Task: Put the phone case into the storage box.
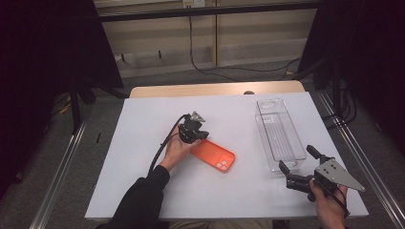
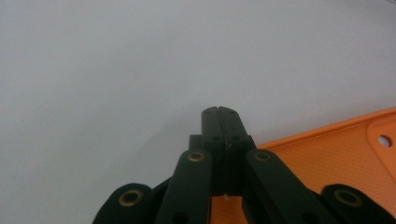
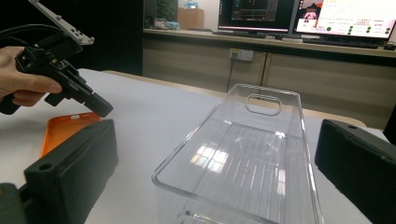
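Left tongs [image 1: 206, 135] pressed together, seemingly touching one orange phone case [image 1: 214, 155], right tongs [image 1: 297, 166] spread wide by one clear bin [image 1: 280, 134]

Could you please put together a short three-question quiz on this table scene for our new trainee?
1. True or false: the left claw has its jaws pressed together over the flat orange plastic phone case.
2. Which thing does the open right claw face? A) a red ceramic mug B) the long clear plastic bin C) a steel spoon
3. Fill in: the bin and the phone case both lie on the ___ table sheet.

Key: 1 true; 2 B; 3 white.
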{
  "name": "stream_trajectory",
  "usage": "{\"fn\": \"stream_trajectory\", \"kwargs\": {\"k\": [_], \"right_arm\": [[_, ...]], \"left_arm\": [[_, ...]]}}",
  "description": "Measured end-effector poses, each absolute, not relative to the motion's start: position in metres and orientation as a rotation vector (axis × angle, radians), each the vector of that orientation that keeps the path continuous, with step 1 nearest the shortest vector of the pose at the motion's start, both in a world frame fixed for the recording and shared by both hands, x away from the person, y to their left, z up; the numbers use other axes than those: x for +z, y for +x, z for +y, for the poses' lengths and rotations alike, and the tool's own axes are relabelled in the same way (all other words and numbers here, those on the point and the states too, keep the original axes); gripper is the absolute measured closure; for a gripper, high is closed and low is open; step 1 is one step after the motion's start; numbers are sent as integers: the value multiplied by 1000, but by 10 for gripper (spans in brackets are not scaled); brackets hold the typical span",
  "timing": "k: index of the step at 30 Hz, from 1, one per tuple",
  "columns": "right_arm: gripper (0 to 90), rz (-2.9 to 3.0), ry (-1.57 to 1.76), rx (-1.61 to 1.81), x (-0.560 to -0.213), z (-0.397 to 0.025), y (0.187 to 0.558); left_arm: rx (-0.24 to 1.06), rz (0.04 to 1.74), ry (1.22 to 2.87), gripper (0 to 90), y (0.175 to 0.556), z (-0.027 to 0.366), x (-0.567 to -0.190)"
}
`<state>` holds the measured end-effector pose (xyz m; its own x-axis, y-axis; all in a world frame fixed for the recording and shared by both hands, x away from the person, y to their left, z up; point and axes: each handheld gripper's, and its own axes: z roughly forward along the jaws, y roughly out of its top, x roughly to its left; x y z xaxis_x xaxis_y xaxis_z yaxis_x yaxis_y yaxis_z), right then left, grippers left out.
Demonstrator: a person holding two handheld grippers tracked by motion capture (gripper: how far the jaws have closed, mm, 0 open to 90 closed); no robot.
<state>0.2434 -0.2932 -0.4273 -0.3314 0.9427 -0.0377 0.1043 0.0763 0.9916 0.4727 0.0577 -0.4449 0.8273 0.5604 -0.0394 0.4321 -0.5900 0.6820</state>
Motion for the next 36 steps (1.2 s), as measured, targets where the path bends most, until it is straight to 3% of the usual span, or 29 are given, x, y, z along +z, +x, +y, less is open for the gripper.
{"fn": "stream_trajectory", "kwargs": {"k": [36], "right_arm": [[0,1571,1076,1351,-428,-293,244]], "left_arm": [[217,727,2270,900,456,75,-446]]}}
